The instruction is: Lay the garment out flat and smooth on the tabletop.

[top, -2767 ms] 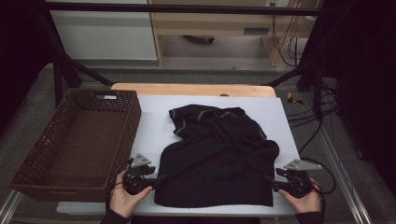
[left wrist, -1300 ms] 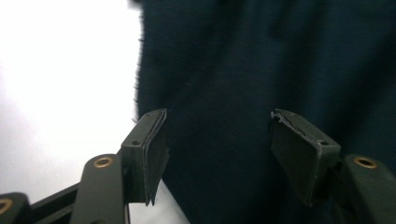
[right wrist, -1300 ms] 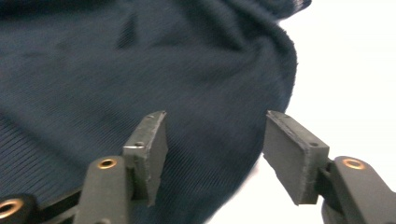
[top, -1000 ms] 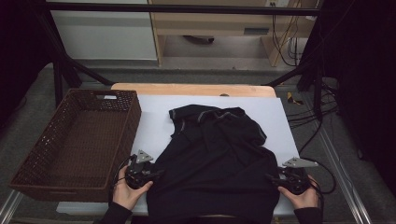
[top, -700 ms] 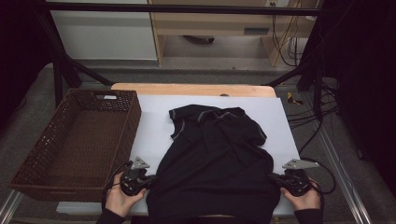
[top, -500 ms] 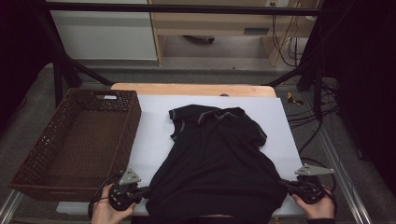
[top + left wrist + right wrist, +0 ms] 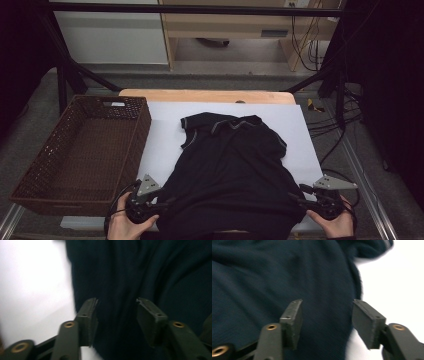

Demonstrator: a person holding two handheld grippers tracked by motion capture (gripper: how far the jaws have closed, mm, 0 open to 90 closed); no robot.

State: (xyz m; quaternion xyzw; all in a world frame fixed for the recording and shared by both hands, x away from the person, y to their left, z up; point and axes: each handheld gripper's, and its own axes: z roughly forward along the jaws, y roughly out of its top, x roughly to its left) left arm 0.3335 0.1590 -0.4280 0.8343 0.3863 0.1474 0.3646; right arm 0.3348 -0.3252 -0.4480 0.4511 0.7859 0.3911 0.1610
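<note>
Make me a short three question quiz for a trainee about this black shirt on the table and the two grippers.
1. True or false: the black shirt lies inside the wicker basket.
2. Which end of the shirt lies farthest from the person: collar or hem?
3. How do the jaws of the left gripper and right gripper stand?

Key
1. False. It lies spread on the white table, beside the basket.
2. The collar.
3. Both stand apart, having just been opening, with shirt fabric behind the gap and the pads not pressing on it.
</note>
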